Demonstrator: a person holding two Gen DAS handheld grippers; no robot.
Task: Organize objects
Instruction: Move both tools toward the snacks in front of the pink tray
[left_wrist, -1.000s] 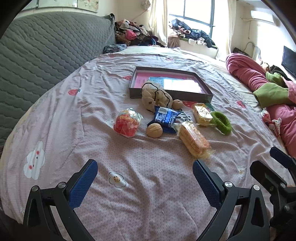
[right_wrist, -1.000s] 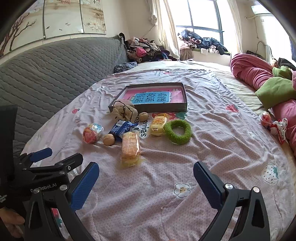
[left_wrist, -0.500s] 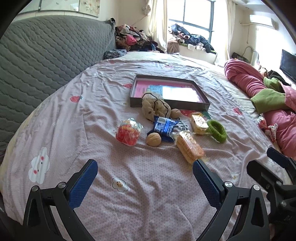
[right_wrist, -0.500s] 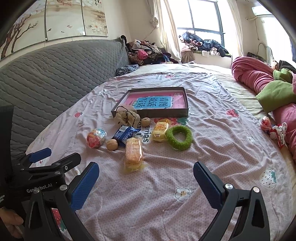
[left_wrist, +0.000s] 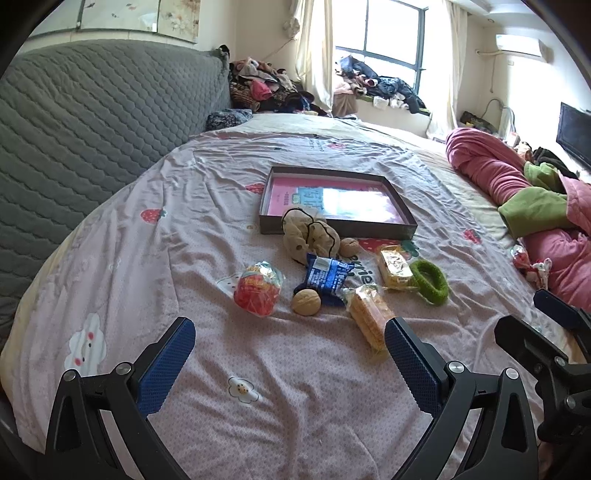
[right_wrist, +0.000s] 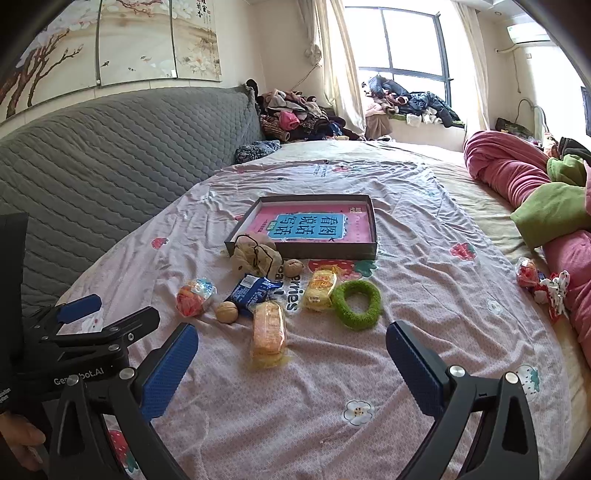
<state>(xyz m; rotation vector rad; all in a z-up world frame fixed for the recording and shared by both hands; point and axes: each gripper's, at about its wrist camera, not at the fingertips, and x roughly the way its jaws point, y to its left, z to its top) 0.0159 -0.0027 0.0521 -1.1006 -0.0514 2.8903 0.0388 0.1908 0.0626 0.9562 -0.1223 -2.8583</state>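
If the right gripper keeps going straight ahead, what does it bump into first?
Probably the orange cracker packet. The right gripper is open above the bedsheet, and that packet lies nearest ahead, between its fingers and a bit left of centre. The green ring lies farther on. Depth is hard to judge.

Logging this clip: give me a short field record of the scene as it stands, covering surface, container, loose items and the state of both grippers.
surface: bed sheet, pink with strawberry print
container: shallow dark box, holds a pink and blue book
loose items: beige pouch, two walnuts, blue packet, red snack bag, yellow packet, cracker pack, green ring
left gripper: jaws open, empty, above the sheet
right gripper: jaws open, empty
items in box besides book: none
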